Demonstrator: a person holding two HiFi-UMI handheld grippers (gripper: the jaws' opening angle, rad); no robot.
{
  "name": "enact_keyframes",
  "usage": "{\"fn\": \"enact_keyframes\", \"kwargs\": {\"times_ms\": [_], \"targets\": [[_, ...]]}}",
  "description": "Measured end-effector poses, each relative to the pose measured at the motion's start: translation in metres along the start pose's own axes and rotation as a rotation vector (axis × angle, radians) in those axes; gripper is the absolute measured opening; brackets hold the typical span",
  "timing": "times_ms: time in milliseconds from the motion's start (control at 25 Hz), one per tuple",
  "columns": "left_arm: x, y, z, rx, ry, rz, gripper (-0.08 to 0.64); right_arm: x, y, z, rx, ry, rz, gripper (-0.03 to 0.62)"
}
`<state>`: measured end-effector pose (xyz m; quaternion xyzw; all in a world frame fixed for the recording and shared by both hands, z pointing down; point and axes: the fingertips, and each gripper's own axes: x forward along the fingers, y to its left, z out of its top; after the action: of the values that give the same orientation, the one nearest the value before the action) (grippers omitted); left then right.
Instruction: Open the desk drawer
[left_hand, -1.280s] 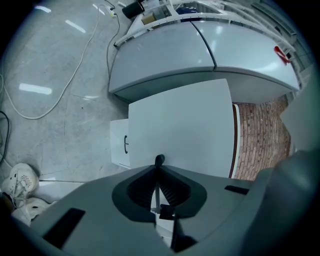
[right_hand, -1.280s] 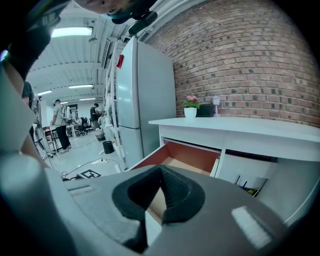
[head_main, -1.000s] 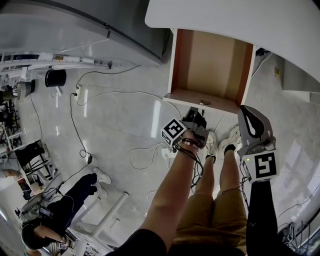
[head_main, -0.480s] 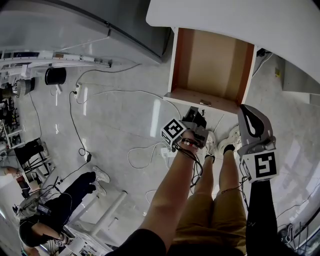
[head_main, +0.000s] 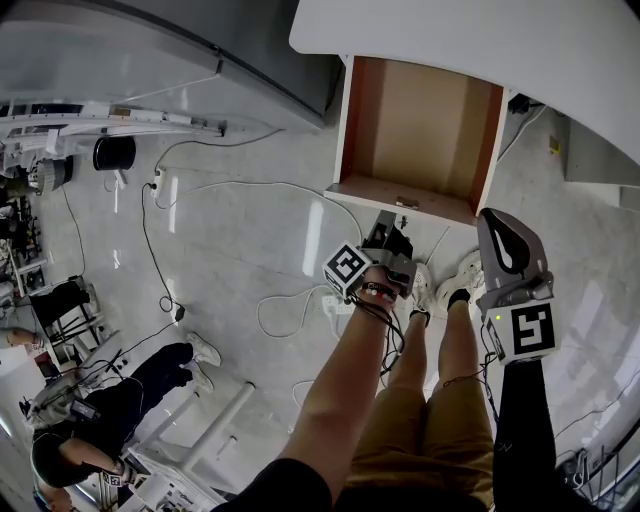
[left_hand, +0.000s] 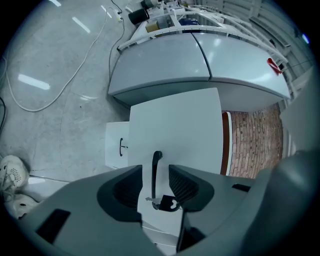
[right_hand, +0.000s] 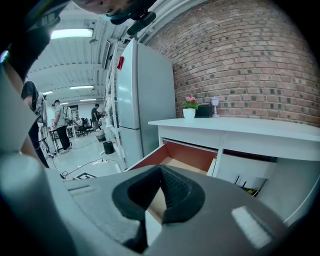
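The desk drawer (head_main: 420, 125) is pulled out from under the white desk top (head_main: 480, 40), its wooden inside bare. My left gripper (head_main: 390, 235) is at the drawer front (left_hand: 185, 130). Its jaws have just been opening. The black handle (left_hand: 154, 182) now stands between the pads (left_hand: 182, 182) with a gap on each side. A key with a black fob (left_hand: 167, 204) hangs below the handle. My right gripper (head_main: 497, 222) hovers to the right of the drawer, shut and holding nothing. In its own view the right gripper (right_hand: 161, 170) faces the open drawer (right_hand: 185, 155).
A grey fridge (head_main: 200, 50) stands left of the desk. Cables (head_main: 230, 190) and a black bin (head_main: 113, 153) lie on the pale floor. The person's legs and shoes (head_main: 425, 290) are below the drawer. Another person (head_main: 120, 420) is at the lower left.
The drawer and both grippers stay where they were. Only the person at the lower left has shifted a little.
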<state>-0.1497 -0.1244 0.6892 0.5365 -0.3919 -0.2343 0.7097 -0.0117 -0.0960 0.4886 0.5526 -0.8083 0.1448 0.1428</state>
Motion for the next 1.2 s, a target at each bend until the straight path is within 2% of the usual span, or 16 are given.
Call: {"fn": "enact_keyframes", "kwargs": {"times_ms": [160,520,720,960,1200], "targets": [[-0.003,0.002,-0.002,0.0,-0.008,0.006,0.154,-0.008,-0.003,-0.002,0.003,-0.004,-0.009,0.0],[-0.006,0.007,-0.011,0.052,0.002,0.014,0.155,-0.032,-0.011,-0.007,0.014,-0.012,-0.044,0.0],[-0.02,0.011,-0.018,0.066,-0.017,0.018,0.155,-0.043,0.0,-0.027,0.051,0.004,-0.008,0.0],[-0.045,0.011,-0.039,0.212,0.01,0.056,0.155,-0.067,0.014,-0.036,0.105,-0.011,0.045,0.0],[-0.066,-0.023,-0.055,0.448,0.029,0.091,0.169,-0.097,-0.002,-0.021,0.091,-0.029,0.067,0.0]]}}
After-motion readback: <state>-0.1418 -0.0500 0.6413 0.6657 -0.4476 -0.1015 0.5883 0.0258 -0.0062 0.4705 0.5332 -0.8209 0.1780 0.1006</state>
